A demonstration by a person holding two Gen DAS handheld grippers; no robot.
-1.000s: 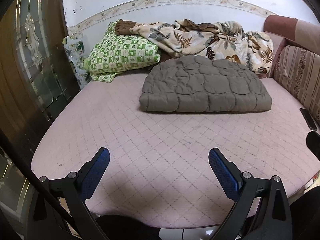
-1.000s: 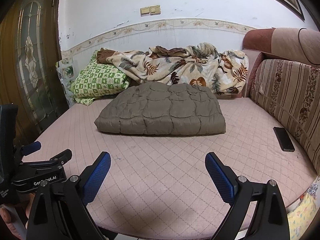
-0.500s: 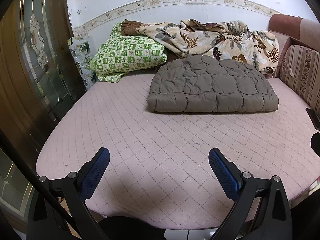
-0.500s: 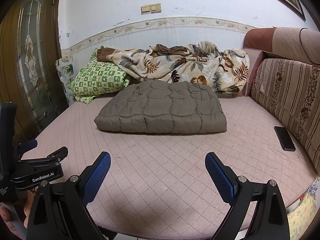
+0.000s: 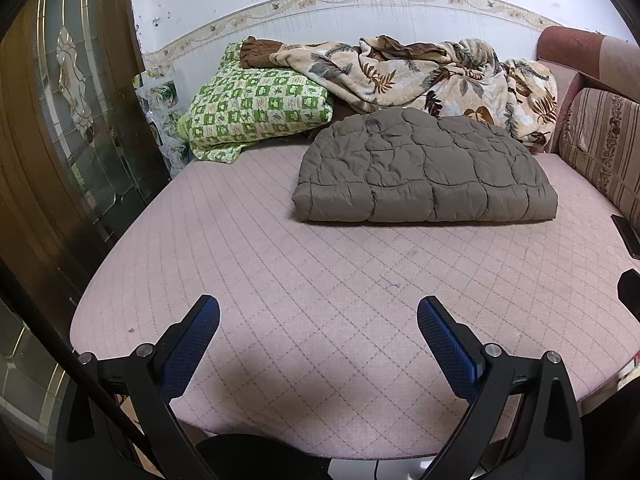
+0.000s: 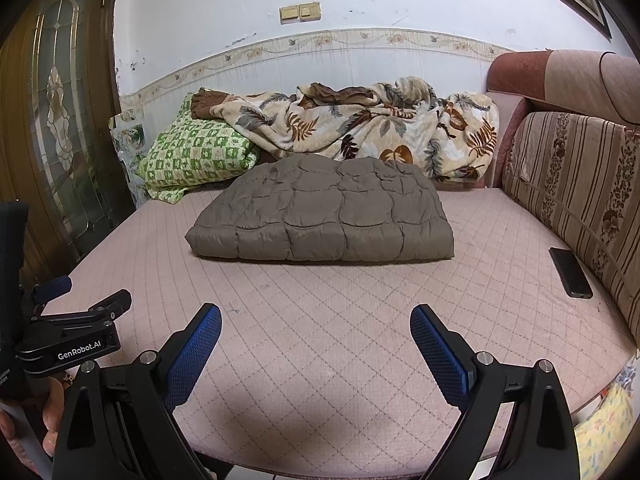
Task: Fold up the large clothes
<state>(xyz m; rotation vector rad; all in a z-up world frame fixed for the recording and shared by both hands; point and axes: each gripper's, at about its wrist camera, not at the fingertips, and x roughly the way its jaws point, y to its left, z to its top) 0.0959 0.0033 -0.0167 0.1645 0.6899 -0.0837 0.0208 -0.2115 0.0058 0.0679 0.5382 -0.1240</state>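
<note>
- Both grippers are spread wide and hold nothing: the left gripper (image 5: 318,332) and the right gripper (image 6: 316,332) hover over bare mattress (image 5: 320,280) at the bottom of their frames.
- Straight ahead of the fingers, above frame centre and well apart from them, lies the brown quilted garment (image 5: 424,172), already folded into a thick pad.
- Its long axis runs left to right across each frame, its fold edge facing the grippers.
- It sits right of centre in the left view and centred in the right view, so the right gripper appears better lined up.
- Behind it lie a leaf-print blanket (image 6: 360,124) and a green checked pillow (image 6: 192,156).
</note>
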